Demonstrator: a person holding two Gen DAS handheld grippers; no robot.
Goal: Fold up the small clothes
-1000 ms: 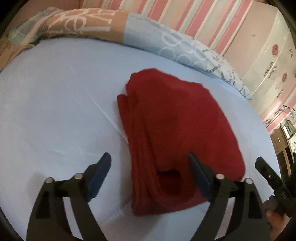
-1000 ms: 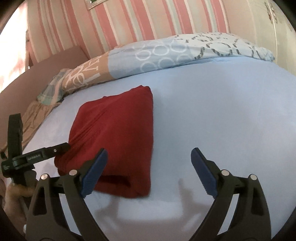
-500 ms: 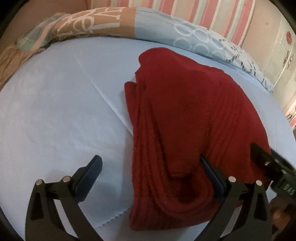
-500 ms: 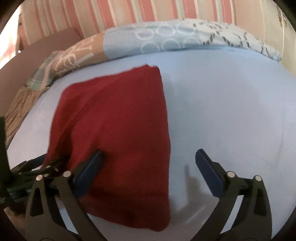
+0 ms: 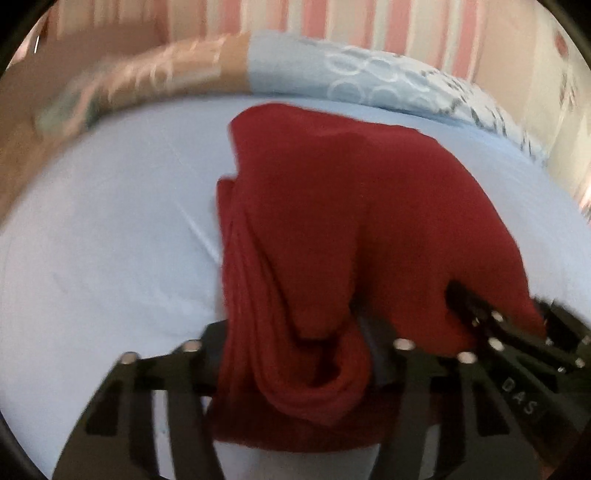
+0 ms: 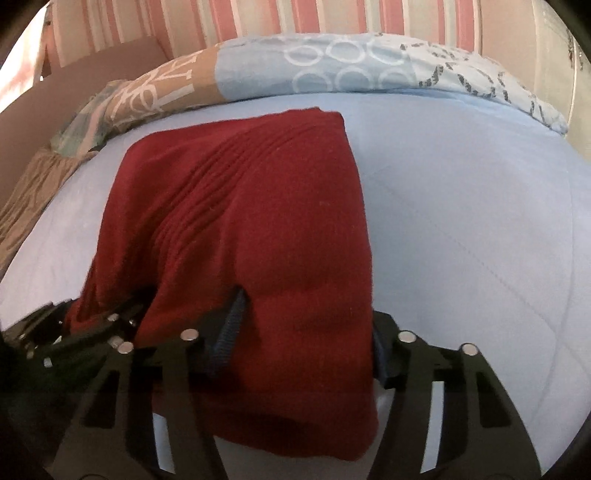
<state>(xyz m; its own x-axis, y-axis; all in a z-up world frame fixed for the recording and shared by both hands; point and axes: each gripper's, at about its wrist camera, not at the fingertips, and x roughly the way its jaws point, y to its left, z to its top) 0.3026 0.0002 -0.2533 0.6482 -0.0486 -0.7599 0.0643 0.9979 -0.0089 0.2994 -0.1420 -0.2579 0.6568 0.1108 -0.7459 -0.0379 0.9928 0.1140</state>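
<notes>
A folded dark red knit garment (image 5: pixel 332 221) lies on the light blue bed sheet (image 5: pixel 110 240); it also shows in the right wrist view (image 6: pixel 258 221). My left gripper (image 5: pixel 295 350) has closed on the near left end of the garment, with red cloth bunched between its fingers. My right gripper (image 6: pixel 306 343) has closed on the near right end, cloth filling the gap between its blue pads. The right gripper shows at the right edge of the left wrist view (image 5: pixel 491 332), and the left gripper at the left edge of the right wrist view (image 6: pixel 85 332).
A patterned blue and tan duvet (image 6: pixel 295 70) lies rolled along the far side of the bed, below a pink striped wall (image 6: pixel 258 18). A brown headboard (image 6: pixel 92 74) stands at the far left. A pale wardrobe (image 5: pixel 565 92) is at the right.
Both grippers moved forward onto the near edge of the red garment and closed on it. They were open and short of it a second ago.
</notes>
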